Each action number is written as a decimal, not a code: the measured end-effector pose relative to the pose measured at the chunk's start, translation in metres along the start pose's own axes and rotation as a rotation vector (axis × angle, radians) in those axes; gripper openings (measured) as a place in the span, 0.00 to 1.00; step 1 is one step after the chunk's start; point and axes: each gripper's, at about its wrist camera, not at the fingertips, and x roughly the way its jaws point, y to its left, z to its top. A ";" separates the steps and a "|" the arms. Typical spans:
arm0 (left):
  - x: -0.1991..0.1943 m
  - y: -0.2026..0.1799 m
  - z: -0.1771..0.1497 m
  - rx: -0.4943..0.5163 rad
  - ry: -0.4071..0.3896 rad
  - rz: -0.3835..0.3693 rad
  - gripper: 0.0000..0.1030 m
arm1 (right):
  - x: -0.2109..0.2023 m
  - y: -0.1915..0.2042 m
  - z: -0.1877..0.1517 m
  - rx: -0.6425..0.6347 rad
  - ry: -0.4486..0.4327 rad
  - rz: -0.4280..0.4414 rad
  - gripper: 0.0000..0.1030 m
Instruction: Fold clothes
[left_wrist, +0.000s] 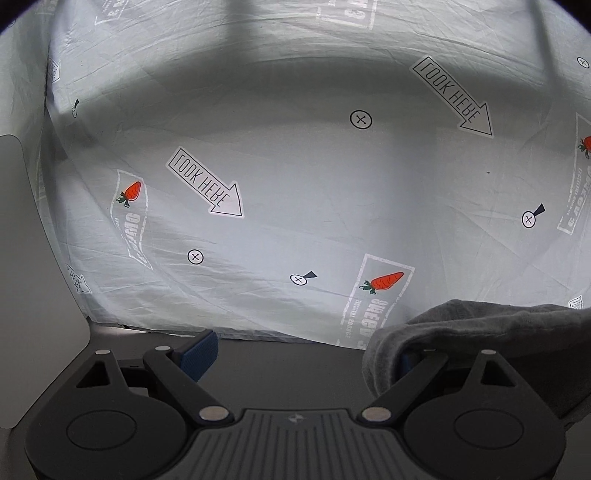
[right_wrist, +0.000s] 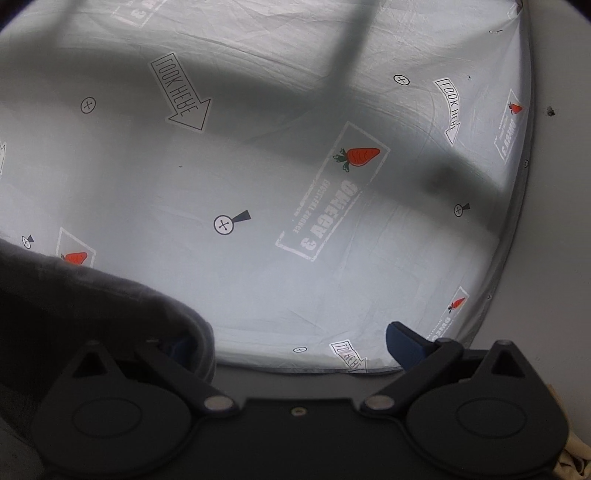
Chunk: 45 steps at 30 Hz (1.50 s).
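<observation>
- The left gripper (left_wrist: 299, 350) has its jaws spread wide; its left blue pad (left_wrist: 199, 354) is bare, while the right finger is draped by a fold of the grey garment (left_wrist: 480, 332), which hangs over it rather than being pinched.
- The right gripper (right_wrist: 299, 347) is likewise spread: the right blue pad (right_wrist: 404, 345) stands free, and the left finger is buried under the same dark cloth (right_wrist: 110, 306).
- So the garment lies between the two tools, at the near edge of the printed sheet (left_wrist: 295, 184), slung over the inner finger of each. How much of it trails below is hidden.
- The sheet, with its carrots and arrows, covers the bed or table and lies fairly flat, with light creases.
- The cloth looks thick, soft and fleecy, with a rolled edge. It will likely sag and bunch, not hold a crease by itself, and is not fragile.
- It probably grips the textured pads well, so slipping is a small worry; snagging on a finger when released is the likelier fault.
- Best hold, I judge: pinch the rolled hem or a corner on each side, well apart, so the fabric hangs taut between the grippers.
</observation>
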 end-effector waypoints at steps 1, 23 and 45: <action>-0.004 0.000 -0.005 0.007 -0.005 0.003 0.89 | -0.005 0.001 -0.006 -0.008 -0.005 -0.011 0.99; 0.043 -0.019 -0.175 0.273 0.394 -0.015 0.89 | -0.004 0.064 -0.176 -0.325 0.372 0.178 0.97; 0.038 -0.012 -0.154 0.218 0.377 -0.118 1.00 | 0.009 0.031 -0.139 0.073 0.460 0.325 0.97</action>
